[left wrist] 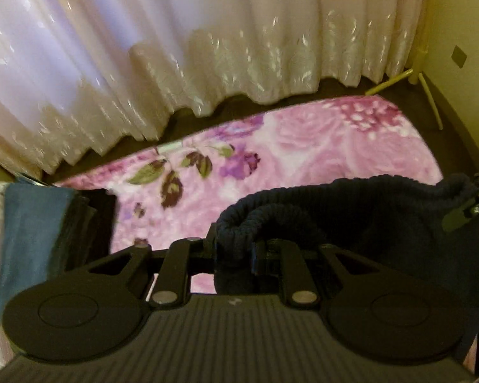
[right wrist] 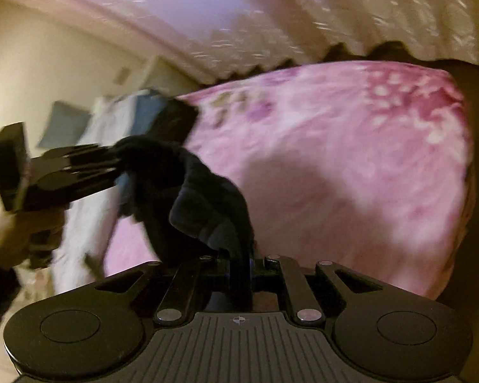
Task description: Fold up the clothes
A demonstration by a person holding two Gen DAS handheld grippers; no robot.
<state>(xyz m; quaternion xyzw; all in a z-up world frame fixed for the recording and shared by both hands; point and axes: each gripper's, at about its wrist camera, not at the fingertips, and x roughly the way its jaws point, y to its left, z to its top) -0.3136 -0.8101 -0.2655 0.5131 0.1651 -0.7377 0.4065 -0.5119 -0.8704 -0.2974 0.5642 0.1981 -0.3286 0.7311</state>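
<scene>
Your left gripper (left wrist: 234,250) and right gripper (right wrist: 241,263) each pinch the navy knit garment (left wrist: 351,210), which hangs between them above the floral pink blanket (left wrist: 303,146) ahead.

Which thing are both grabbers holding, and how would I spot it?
Find the pink flowered blanket below the white curtains. Above it hangs a dark navy knit garment, pinched by the left gripper and the right gripper. Unlike the folded blue cloth lying nearby, it is ribbed, almost black and held up.
</scene>
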